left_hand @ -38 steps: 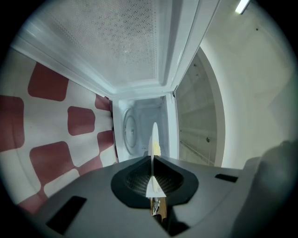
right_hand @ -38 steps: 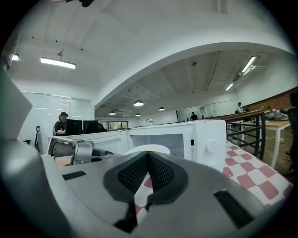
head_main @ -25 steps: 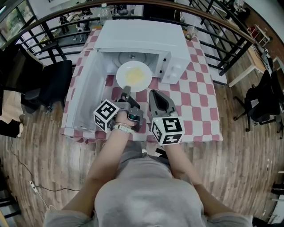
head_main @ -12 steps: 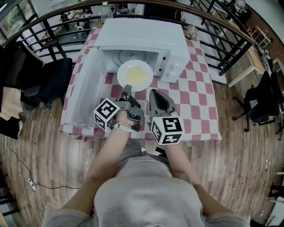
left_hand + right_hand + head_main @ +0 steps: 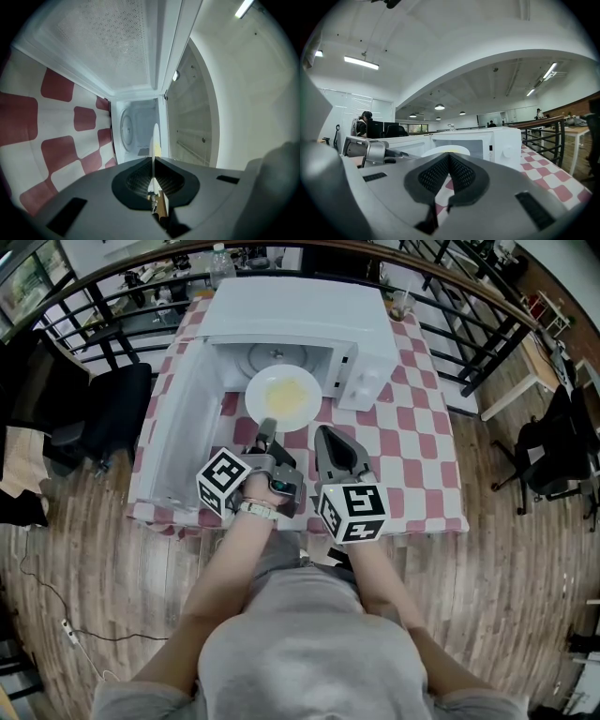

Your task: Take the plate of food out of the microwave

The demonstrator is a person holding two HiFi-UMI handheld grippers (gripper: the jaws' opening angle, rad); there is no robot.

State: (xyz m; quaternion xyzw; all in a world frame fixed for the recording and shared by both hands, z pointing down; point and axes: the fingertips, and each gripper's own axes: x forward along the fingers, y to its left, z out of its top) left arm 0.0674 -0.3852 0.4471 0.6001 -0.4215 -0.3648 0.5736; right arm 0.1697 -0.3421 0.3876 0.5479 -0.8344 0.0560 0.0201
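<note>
Head view first, and I'm sweeping across from the left of the microwave [image 5: 295, 320]. A black chair [image 5: 112, 413] stands on the wood floor, well off the microwave's left side. Next comes the microwave door [image 5: 178, 427], swung wide open out to the left over the red-and-white checked tablecloth [image 5: 412, 437].

The white plate [image 5: 283, 397] sits right at the mouth of the microwave, with yellow food [image 5: 286, 390] spread on it. Its near edge reaches out over the cloth in front of the opening. My left gripper [image 5: 267, 426] comes in from the front of the microwave and meets that near rim.

From the left gripper view, the left gripper [image 5: 153, 161] has its jaws pressed together on the plate [image 5: 155, 136]. The plate shows edge-on, a thin white line running straight out from between the pads. Beyond it I can see the microwave cavity [image 5: 136, 131] with the round turntable [image 5: 125, 131] at the back.

My right gripper [image 5: 323, 434] hovers just right of the left one, in front of the microwave and short of the plate. In the right gripper view the right gripper [image 5: 449, 157] has its jaws closed against each other with nothing between them. The plate [image 5: 446, 150] shows just past the tips, and the microwave [image 5: 487, 140] stands behind it, its knob on the right end.

To the right of the microwave the checked cloth runs on to the table's edge.
</note>
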